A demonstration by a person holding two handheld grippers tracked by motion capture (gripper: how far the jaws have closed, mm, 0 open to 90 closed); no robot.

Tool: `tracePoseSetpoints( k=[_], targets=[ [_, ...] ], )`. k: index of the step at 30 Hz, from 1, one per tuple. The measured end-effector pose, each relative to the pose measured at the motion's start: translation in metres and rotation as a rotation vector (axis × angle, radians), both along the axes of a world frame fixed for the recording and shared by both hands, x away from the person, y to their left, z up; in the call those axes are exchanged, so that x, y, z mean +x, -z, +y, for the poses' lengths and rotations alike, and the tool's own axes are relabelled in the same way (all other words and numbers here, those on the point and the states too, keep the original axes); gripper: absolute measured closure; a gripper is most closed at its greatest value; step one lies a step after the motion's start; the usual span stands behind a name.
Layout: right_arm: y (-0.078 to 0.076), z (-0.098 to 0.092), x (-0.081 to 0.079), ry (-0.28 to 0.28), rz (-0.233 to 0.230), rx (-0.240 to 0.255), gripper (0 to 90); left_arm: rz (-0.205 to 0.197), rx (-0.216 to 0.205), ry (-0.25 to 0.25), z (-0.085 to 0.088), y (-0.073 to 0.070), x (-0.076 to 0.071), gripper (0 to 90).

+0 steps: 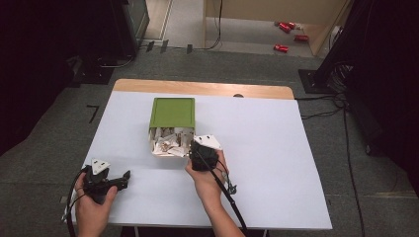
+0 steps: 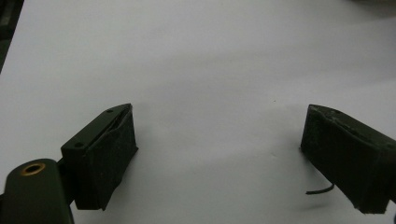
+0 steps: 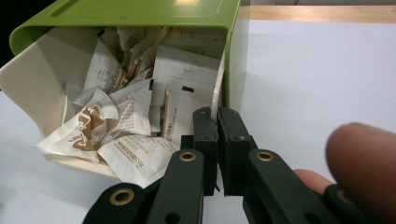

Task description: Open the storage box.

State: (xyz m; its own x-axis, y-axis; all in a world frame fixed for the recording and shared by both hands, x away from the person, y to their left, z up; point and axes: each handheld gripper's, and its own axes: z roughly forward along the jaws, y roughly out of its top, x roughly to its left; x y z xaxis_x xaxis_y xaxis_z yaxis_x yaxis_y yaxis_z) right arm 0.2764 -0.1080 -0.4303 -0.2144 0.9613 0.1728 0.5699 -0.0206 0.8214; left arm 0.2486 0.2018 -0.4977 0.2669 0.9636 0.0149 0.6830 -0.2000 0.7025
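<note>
A green box [image 1: 172, 112] with a cream inside lies on its side on the white table, its opening turned toward me. Several crumpled paper packets [image 3: 116, 121] spill out of the opening [image 1: 167, 144]. My right gripper [image 3: 217, 114] is at the box's front right corner. Its jaws are closed together on the cream edge of the box's right wall [image 3: 217, 91], one jaw inside and one outside. In the high view this right gripper [image 1: 193, 148] touches that corner. My left gripper [image 2: 219, 154] rests low over bare table, open and holding nothing, near the front left edge [image 1: 124, 177].
The white table top [image 1: 267, 148] stretches wide to the right of the box and behind it. A wooden strip [image 1: 202, 88] runs along the far edge. Red items [image 1: 288, 29] and cables lie on the floor beyond.
</note>
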Motion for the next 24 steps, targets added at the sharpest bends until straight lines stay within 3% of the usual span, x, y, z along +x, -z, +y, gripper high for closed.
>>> tracePoseSetpoints(
  k=[24],
  targets=[
    [-0.002,-0.003,-0.047,-0.031,-0.032,0.030,89.6,0.001,0.002,0.001,0.000,0.000,0.000,10.9]
  ],
)
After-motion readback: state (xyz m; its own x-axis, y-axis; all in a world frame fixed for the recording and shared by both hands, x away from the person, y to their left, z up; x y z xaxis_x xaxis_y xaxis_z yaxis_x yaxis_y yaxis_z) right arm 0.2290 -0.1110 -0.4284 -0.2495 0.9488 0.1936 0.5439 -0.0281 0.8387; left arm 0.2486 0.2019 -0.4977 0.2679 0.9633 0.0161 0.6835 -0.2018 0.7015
